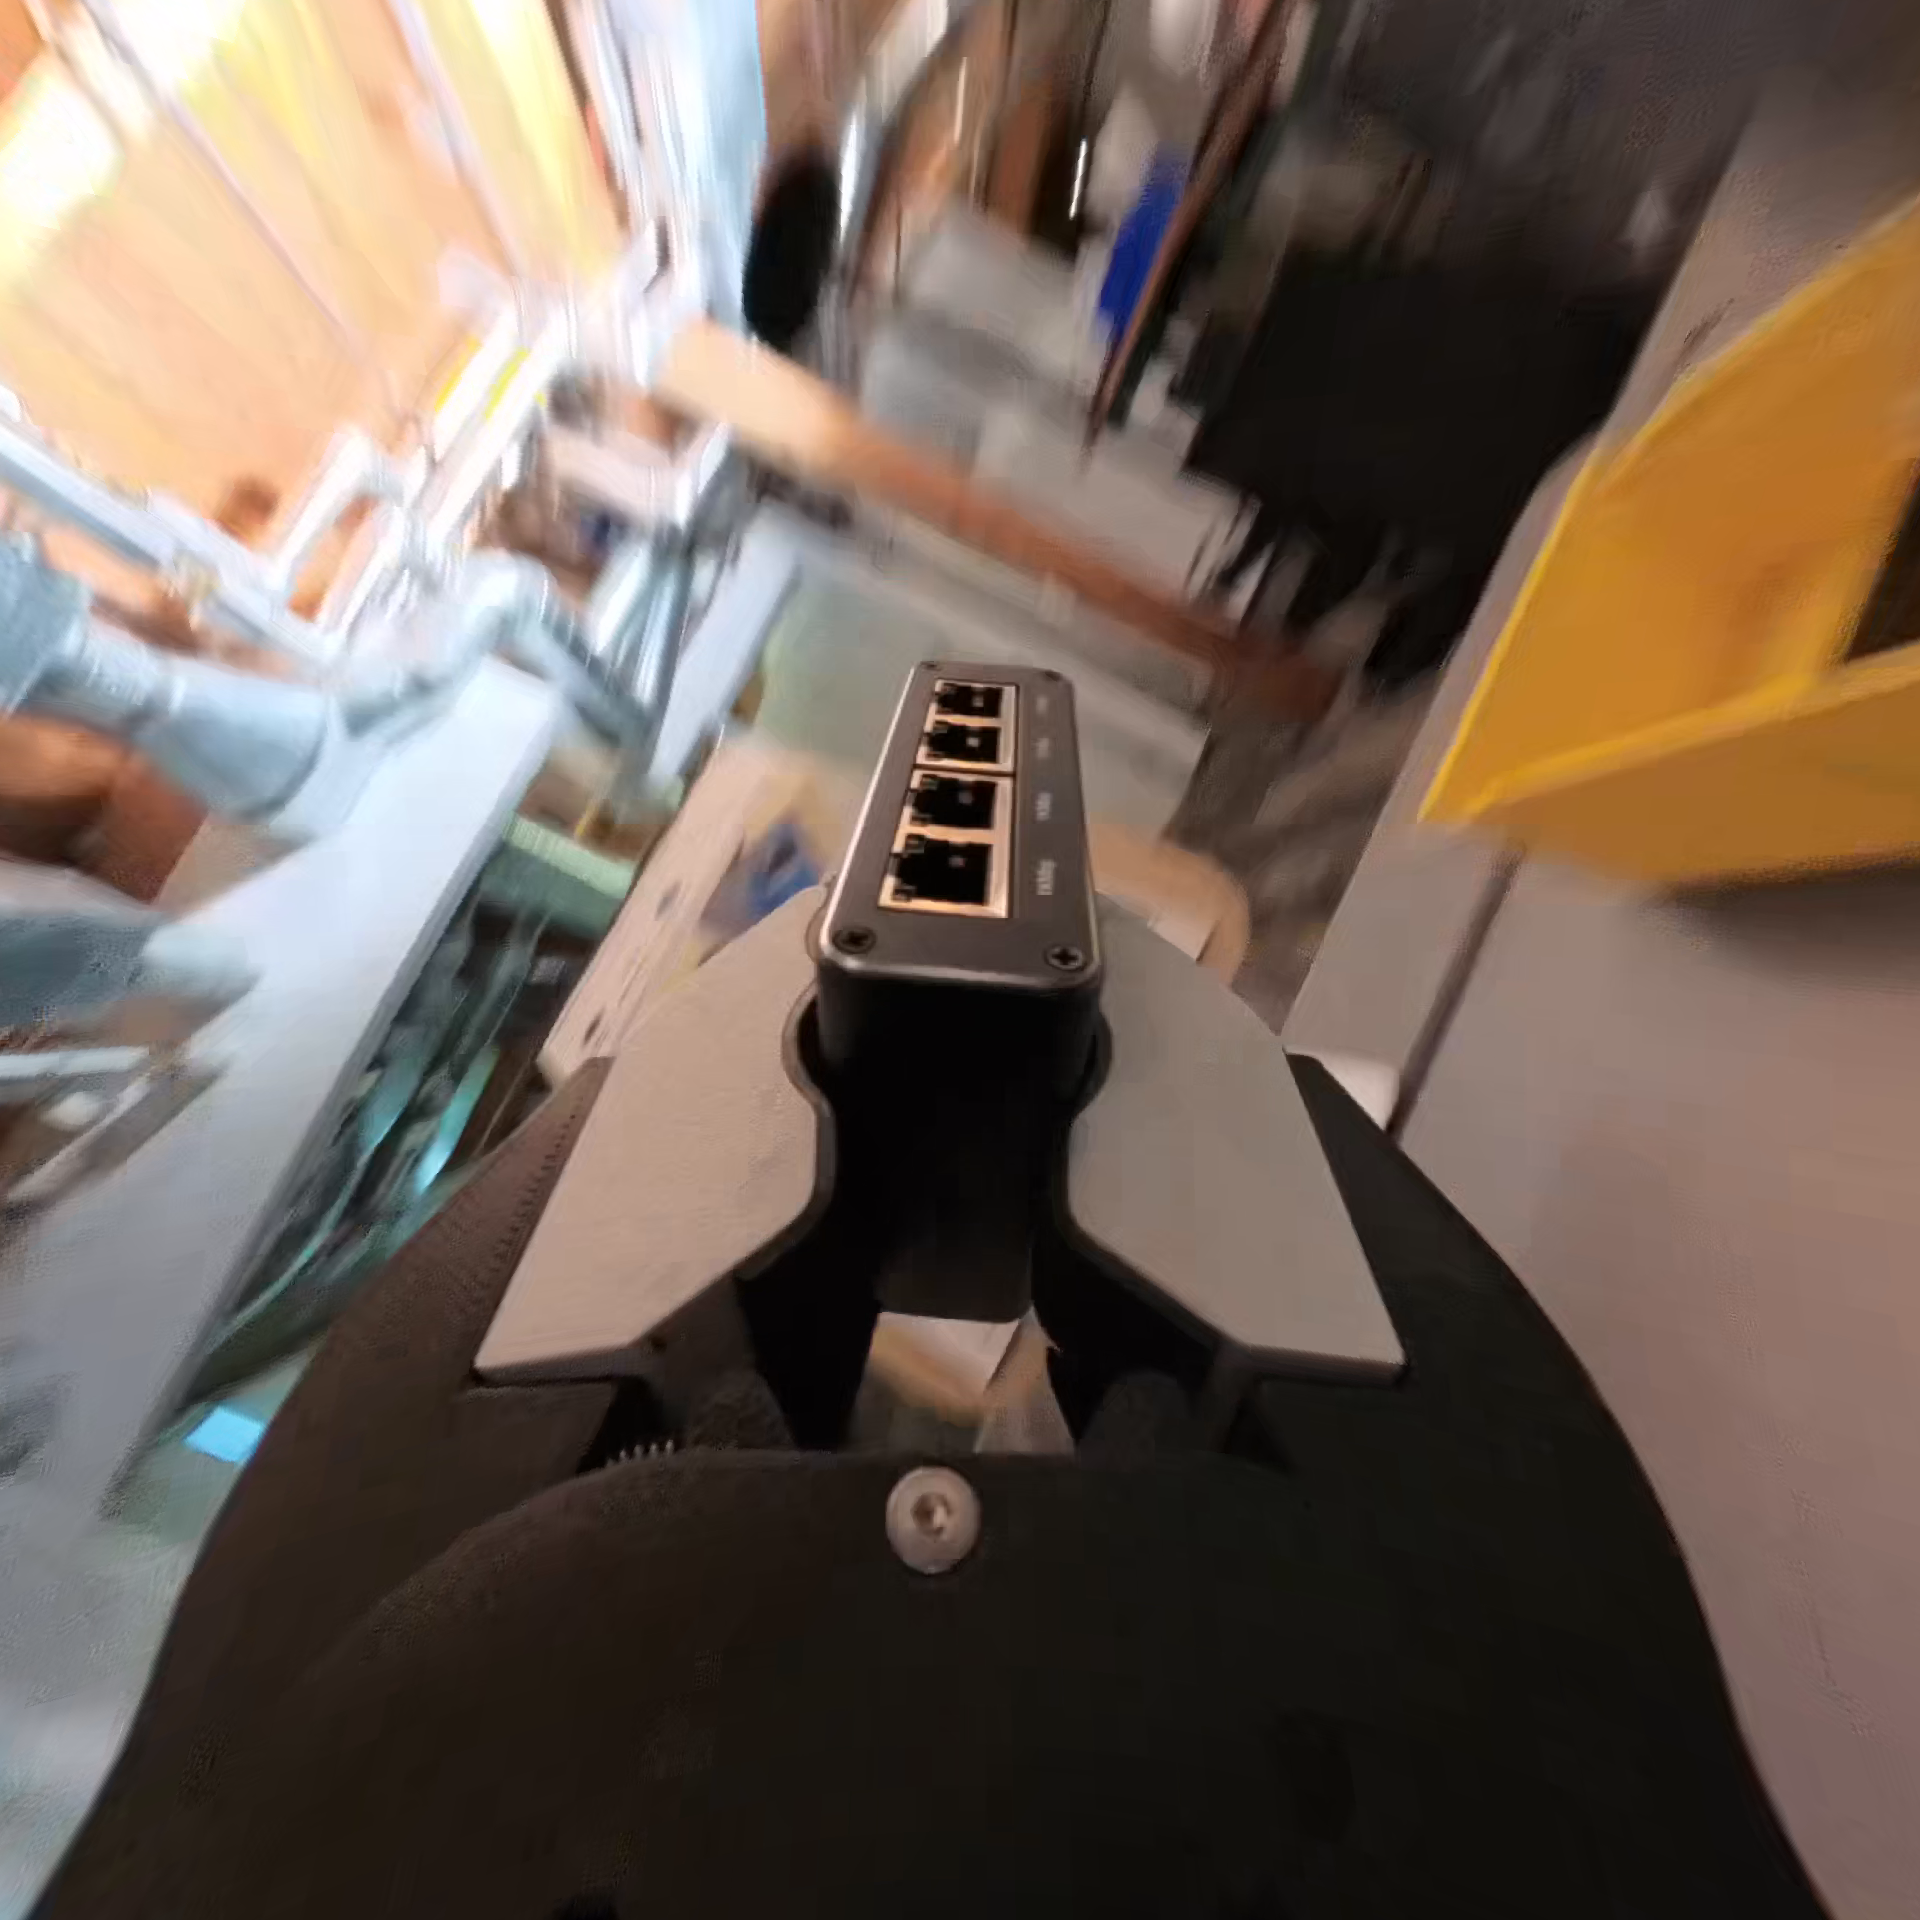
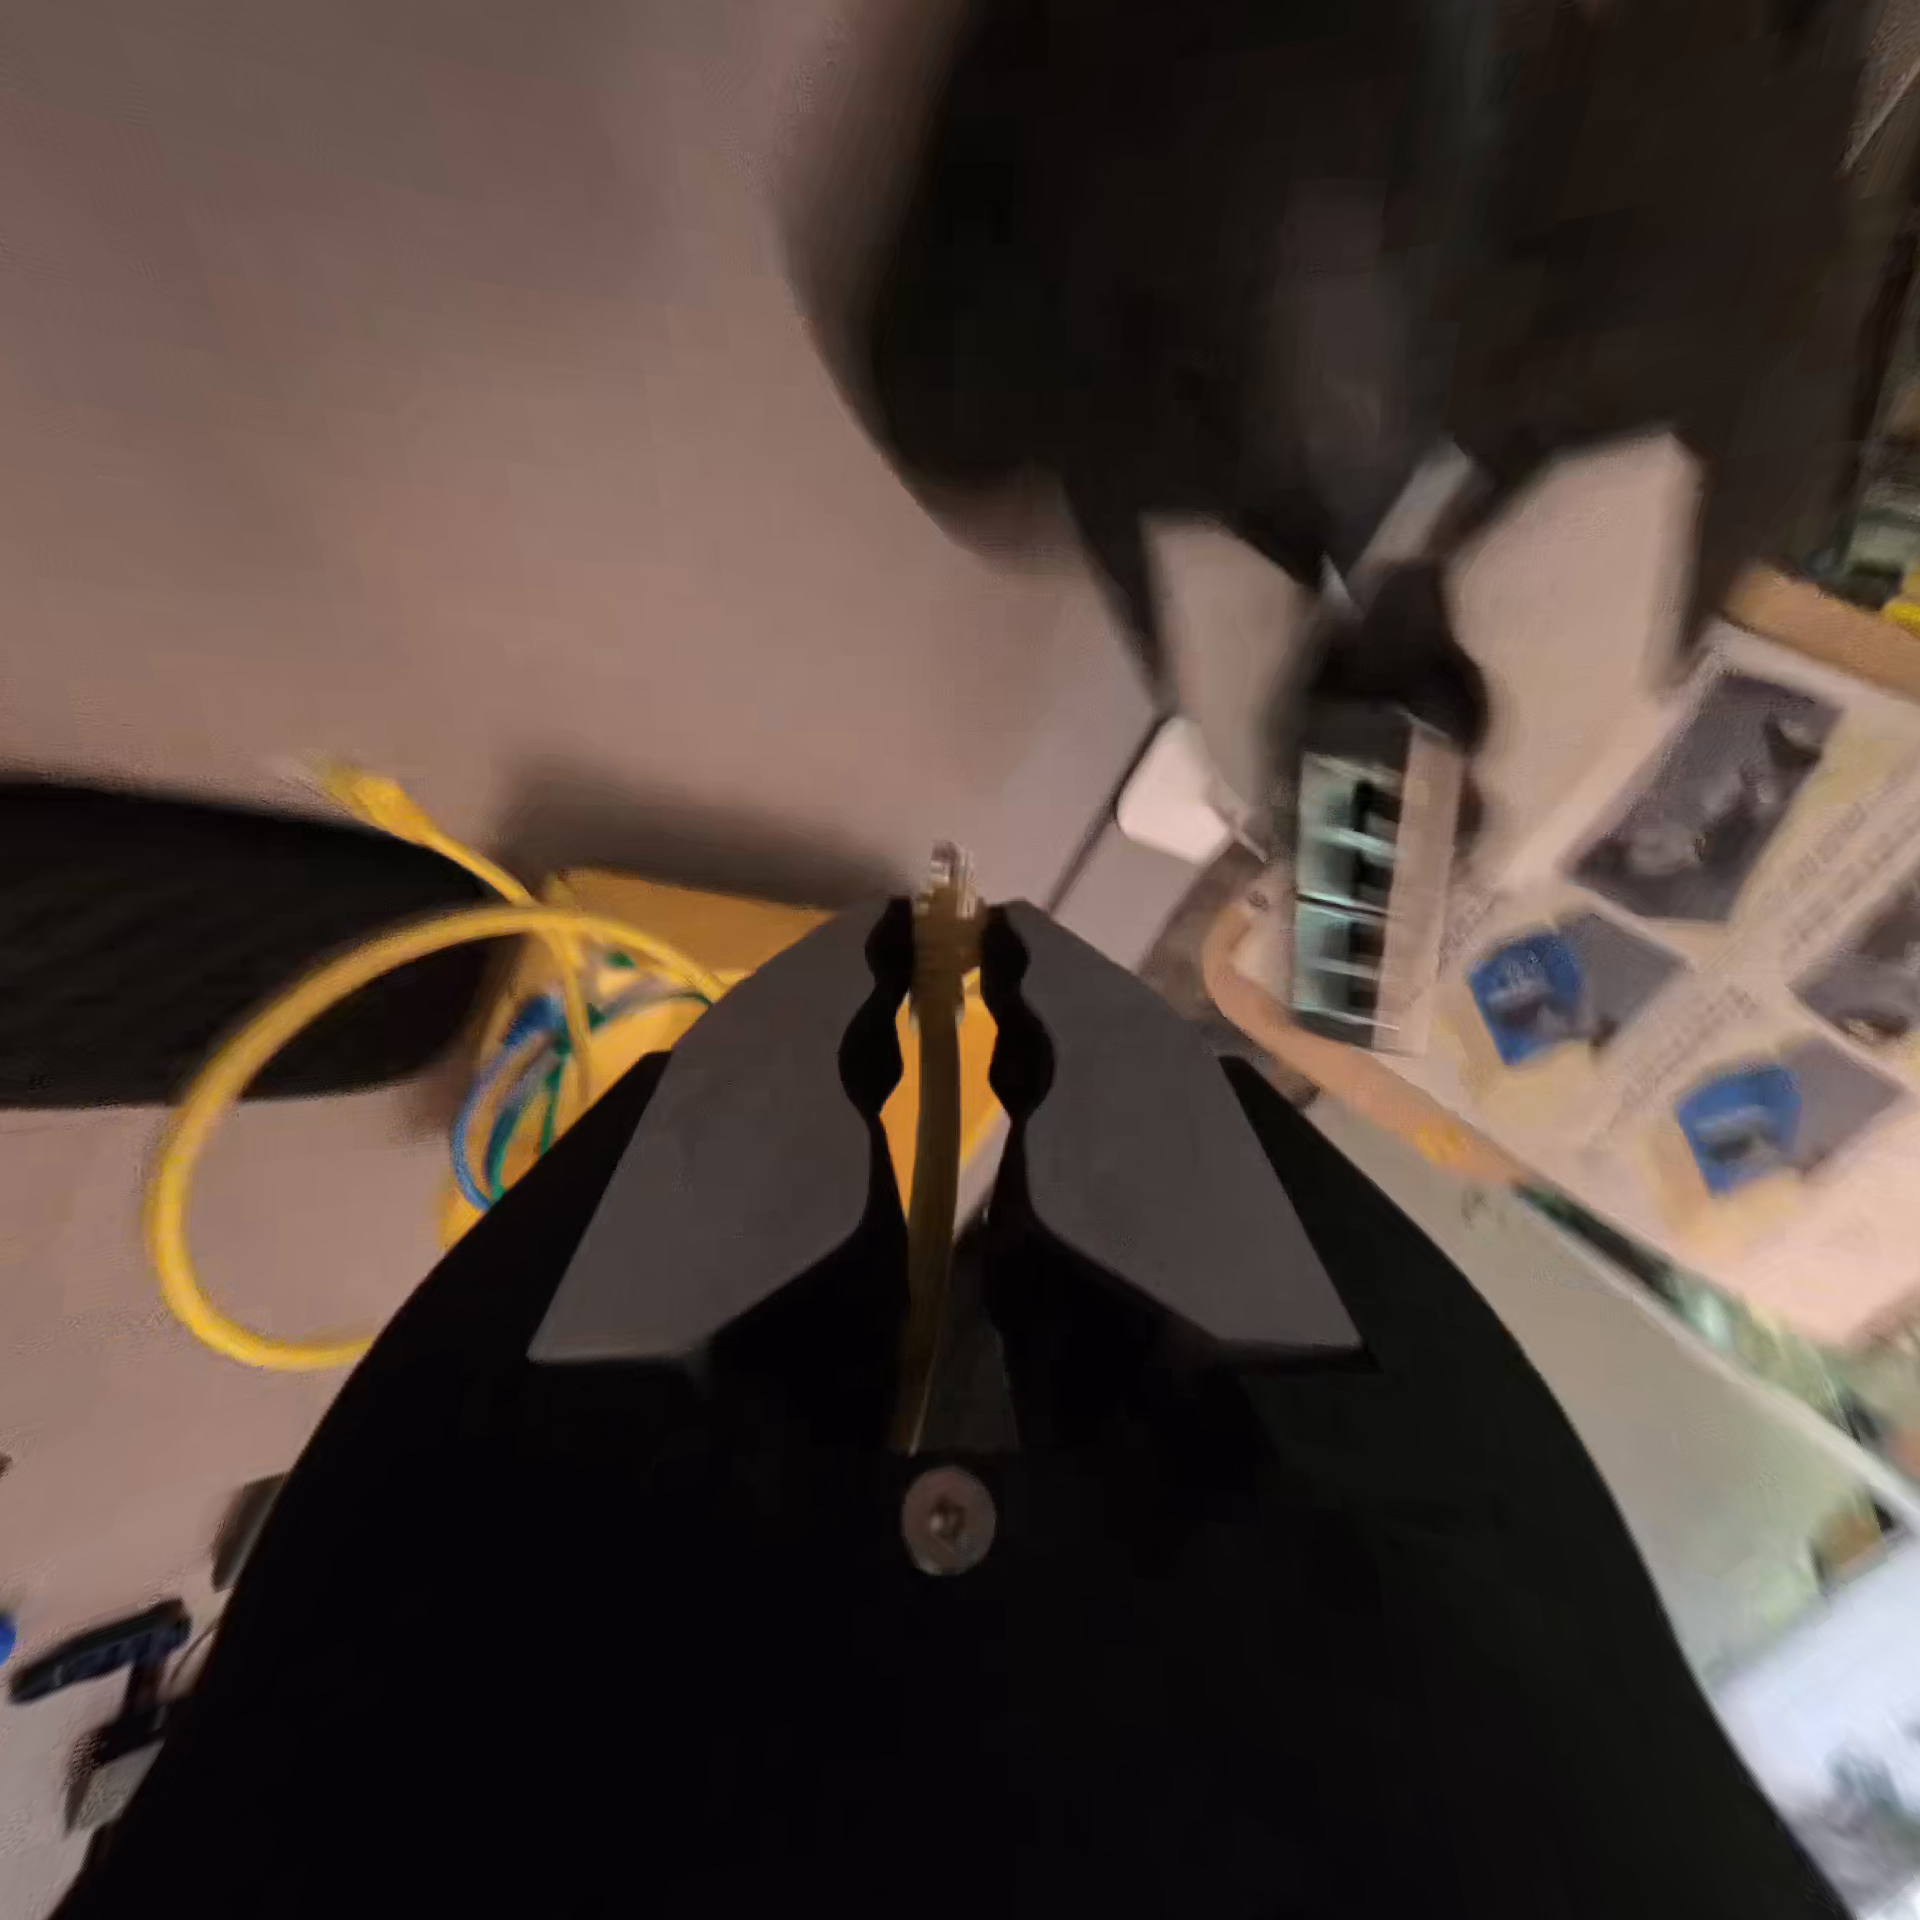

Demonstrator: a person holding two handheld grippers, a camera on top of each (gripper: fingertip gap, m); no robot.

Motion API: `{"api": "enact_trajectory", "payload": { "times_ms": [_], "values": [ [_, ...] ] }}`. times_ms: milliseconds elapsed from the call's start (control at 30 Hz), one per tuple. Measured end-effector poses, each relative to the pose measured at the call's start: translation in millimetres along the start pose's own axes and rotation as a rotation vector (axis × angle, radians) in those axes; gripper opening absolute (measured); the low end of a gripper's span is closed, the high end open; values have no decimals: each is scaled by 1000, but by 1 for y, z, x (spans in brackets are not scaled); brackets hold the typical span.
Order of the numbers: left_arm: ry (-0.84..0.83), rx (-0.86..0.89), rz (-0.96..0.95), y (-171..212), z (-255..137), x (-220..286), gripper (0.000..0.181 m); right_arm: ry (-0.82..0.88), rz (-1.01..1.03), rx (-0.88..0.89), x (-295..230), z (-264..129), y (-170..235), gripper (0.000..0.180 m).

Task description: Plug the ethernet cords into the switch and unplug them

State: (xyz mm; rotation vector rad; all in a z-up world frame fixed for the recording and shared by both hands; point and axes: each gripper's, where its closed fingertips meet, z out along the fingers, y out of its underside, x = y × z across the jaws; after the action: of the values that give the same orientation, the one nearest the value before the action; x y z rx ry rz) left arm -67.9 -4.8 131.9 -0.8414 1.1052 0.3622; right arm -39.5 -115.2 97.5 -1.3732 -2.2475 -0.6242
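My left gripper (image 1: pixel 951 1023) is shut on a black ethernet switch (image 1: pixel 951 821), held in the air with its row of empty ports facing up toward the camera. My right gripper (image 2: pixel 943 920) is shut on a yellow ethernet cord (image 2: pixel 930 1143); its clear plug (image 2: pixel 948 868) sticks out past the fingertips. The rest of that cord loops on the grey table (image 2: pixel 208 1195) to the left. The left gripper with the switch (image 2: pixel 1351 883) shows blurred at the upper right of the right wrist view, apart from the plug.
A yellow bin (image 1: pixel 1714 623) stands at the right in the left wrist view. In the right wrist view a yellow box (image 2: pixel 665 925) with blue and green cords (image 2: pixel 509 1081) sits behind my fingers. A printed box (image 2: pixel 1683 997) lies at the right. A small white block (image 2: pixel 1169 800) rests near the switch.
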Motion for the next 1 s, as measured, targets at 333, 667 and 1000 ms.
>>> {"api": "enact_trajectory", "payload": {
  "times_ms": [333,667,1000],
  "values": [
    [175,265,-663,-3,-44,-75,37,366,221,-87,43,-34,95,14],
    [362,408,-820,-29,-59,-72,37,441,424,-295,86,-80,232,14],
    [416,388,-845,-26,-54,-63,37,342,508,-369,63,-22,265,15]
  ]
}}
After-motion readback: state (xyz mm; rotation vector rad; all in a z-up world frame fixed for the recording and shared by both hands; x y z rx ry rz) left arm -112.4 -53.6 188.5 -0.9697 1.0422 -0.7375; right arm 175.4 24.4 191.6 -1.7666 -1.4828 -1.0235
